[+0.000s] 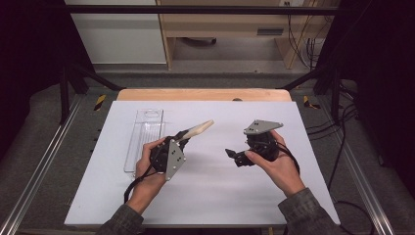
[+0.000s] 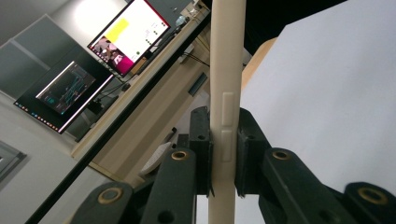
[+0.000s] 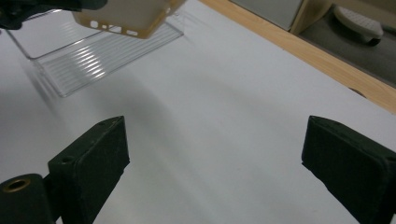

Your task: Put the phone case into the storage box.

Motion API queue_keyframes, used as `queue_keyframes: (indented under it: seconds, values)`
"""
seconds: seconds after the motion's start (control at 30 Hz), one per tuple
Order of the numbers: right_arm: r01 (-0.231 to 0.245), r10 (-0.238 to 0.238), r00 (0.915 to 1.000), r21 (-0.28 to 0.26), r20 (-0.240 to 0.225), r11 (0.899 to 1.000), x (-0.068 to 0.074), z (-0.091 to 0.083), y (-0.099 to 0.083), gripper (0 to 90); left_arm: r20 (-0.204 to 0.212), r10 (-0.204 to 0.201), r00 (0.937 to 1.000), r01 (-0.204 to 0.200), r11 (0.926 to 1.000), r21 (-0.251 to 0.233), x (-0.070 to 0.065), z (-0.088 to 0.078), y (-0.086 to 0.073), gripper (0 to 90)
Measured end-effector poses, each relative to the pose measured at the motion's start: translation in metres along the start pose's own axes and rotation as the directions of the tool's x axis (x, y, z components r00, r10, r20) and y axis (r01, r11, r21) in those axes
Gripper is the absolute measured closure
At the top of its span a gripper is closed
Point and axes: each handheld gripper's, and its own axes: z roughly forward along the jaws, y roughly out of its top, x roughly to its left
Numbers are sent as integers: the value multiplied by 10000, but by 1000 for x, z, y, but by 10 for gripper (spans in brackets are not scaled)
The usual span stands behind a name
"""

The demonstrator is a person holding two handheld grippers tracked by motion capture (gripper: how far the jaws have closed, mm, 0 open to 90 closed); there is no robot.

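Over the white desk (image 1: 210,196), left of centre, your left gripper (image 1: 182,137) clamps a cream phone case (image 1: 198,130). The case sticks out past the jaws, up and to the right in the high view, held clear of the desk surface. From the left gripper view the case (image 2: 227,70) shows edge-on, a narrow upright strip pinched between both pads, with side-button cut-outs just at the grip line.

Your right gripper (image 1: 229,154) sits to the right, well apart from the case, jaws pointing left toward it. Its jaws stand wide apart with nothing between them; the right gripper view shows bare desk (image 3: 224,121) in the gap.

A clear plastic tray (image 1: 145,137) lies flat on the desk just left of your left hand (image 1: 147,169). From the right gripper view the tray (image 3: 88,51) sits beneath the case (image 3: 126,16); whether they touch cannot be told.
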Motion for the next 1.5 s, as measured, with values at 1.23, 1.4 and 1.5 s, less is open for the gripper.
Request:
queue_keyframes:
  seconds: [1.23,1.4,1.5]
  values:
    - [-870,1781,9529,-3415,2455,9358,-9,-4,-121,58,-13,-2911,9567,2905,9550,-604,73,-16,-18,791]
    - [-862,1796,9544,-3560,2384,9305,-8,-1,-128,46,-156,-3345,9423,3327,9405,-697,85,-20,-23,790]
    - [-635,1550,9586,-3513,2389,9341,-4,-1,-130,42,-238,-3513,9359,3492,9347,-658,90,-23,-28,791]
